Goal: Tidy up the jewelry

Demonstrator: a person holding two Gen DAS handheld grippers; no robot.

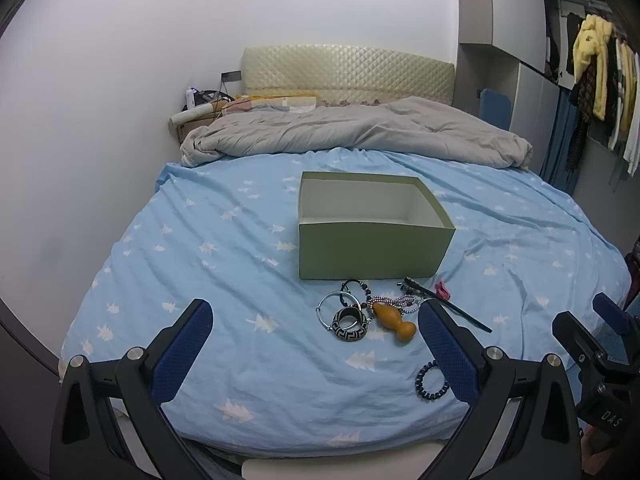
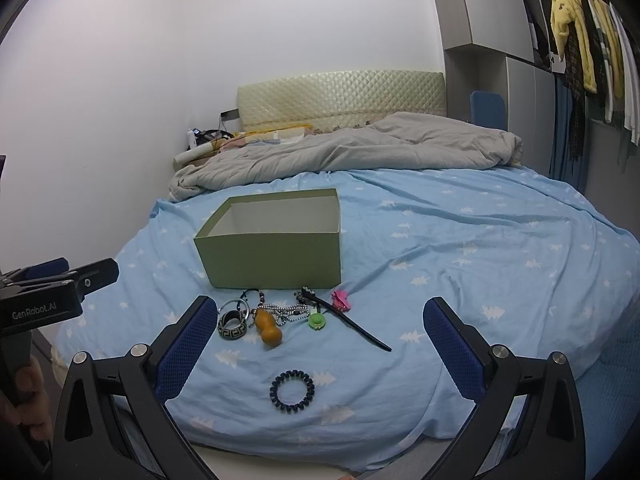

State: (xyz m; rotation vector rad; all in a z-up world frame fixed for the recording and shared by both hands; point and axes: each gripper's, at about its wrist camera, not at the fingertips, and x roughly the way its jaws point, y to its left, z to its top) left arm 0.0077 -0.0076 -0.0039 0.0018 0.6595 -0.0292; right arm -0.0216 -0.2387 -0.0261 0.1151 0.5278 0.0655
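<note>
Jewelry lies in a loose cluster on the bed (image 2: 460,240), on its pale blue sheet printed with white trees, just in front of an open green box (image 2: 272,252) with a white inside. From the left of the cluster, in the right wrist view: thin silver bangles (image 2: 236,305) overlap a wide black-and-cream patterned bangle (image 2: 233,328); touching these lies an orange gourd-shaped pendant (image 2: 269,329); a beaded chain (image 2: 289,312) trails to the right of it; next comes a small green charm (image 2: 316,321), then a long black hair stick (image 2: 352,322) angled toward the viewer, and a pink flower clip (image 2: 341,300) just beside the stick's upper part. Nearer the bed's front edge, apart from the cluster, sits a dark spiral hair tie (image 2: 292,397).

The left gripper (image 1: 316,344) hangs over the front of the bed with its jaws spread wide and nothing between them; the cluster sits by its right finger. The right gripper (image 2: 320,344) is likewise wide open and holds nothing, the hair tie lying on the sheet between its blue pads (image 2: 188,352).

A crumpled grey duvet (image 2: 352,148) lies behind the box, before a quilted cream headboard (image 2: 340,96). At the far right, clothes (image 2: 580,40) hang on a rail.
</note>
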